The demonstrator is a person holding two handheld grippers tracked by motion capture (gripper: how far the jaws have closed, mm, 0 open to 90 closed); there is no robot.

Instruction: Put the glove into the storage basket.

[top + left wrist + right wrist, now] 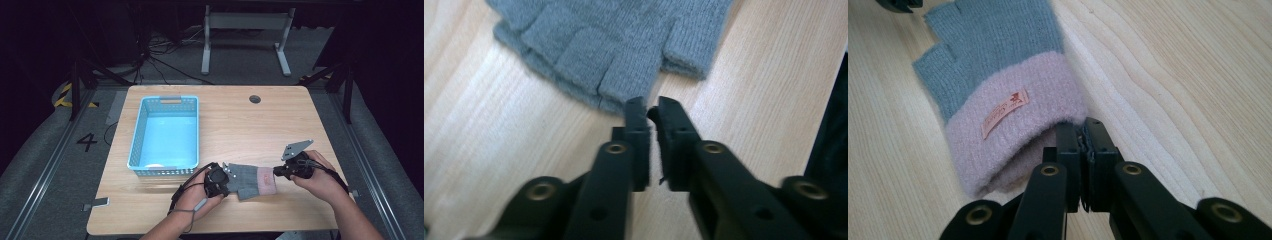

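Note:
A fingerless knit glove [250, 179], grey with a pink cuff and a small orange label, lies flat on the wooden table near its front edge. My left gripper [227, 174] sits at the glove's finger end. In the left gripper view its jaws [651, 106] stand a narrow gap apart, tips at the edge of the grey finger stubs [614, 45], with nothing visibly between them. My right gripper [275, 173] is at the cuff end. In the right gripper view its jaws [1083, 125] are pressed together against the edge of the pink cuff [1013, 125]. Whether fabric is pinched I cannot tell.
A light blue plastic basket [136, 135] stands on the table's left half, just behind my left hand. A round cable hole [255, 99] sits near the far edge. Bare wood stretches across the middle and right of the table.

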